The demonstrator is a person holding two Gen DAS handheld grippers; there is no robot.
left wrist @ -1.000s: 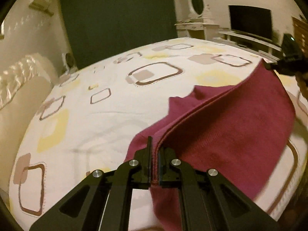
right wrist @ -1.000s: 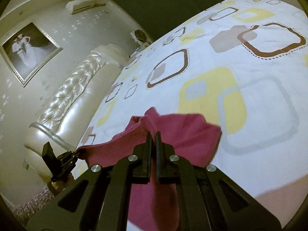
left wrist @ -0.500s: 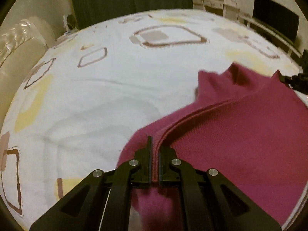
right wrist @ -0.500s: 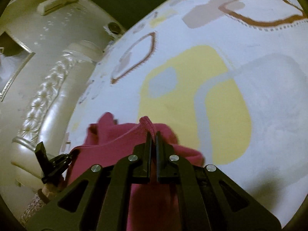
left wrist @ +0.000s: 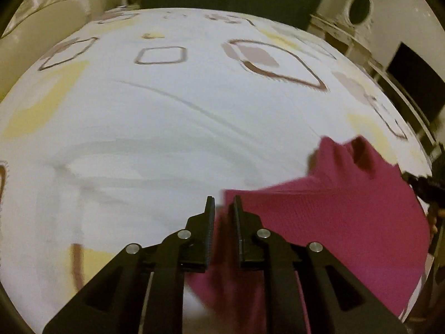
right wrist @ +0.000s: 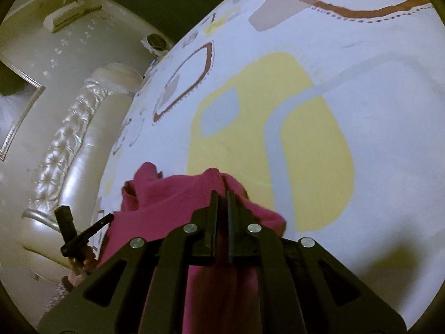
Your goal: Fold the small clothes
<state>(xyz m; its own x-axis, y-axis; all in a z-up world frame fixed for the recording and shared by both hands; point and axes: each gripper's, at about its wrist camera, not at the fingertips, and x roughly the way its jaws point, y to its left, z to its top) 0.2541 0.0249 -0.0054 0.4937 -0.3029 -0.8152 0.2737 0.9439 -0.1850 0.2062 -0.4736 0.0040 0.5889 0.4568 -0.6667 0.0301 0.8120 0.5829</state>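
A magenta knit garment (left wrist: 333,208) lies spread on the patterned bedsheet (left wrist: 167,139), low and to the right in the left wrist view. My left gripper (left wrist: 223,203) hovers at its left corner with the jaws opening. A blurred bit of cloth sits loose in the gap, and the pads are off it. In the right wrist view the garment (right wrist: 167,203) bunches just ahead of my right gripper (right wrist: 221,194). Those jaws are opening too, with the hem between them but not pinched. Each view catches the other gripper at the garment's far edge.
The sheet (right wrist: 361,111) stretches ahead of both grippers. A tufted cream headboard (right wrist: 64,167) runs along the left. A white dresser with a round mirror (left wrist: 358,5) and a dark screen (left wrist: 411,83) stand beyond the bed's right edge. A hand (right wrist: 83,261) holds the left gripper.
Both grippers have sunk toward the bed and the garment has come down from hanging taut to lying on the sheet. Both pairs of jaws have parted from the hem they pinched.
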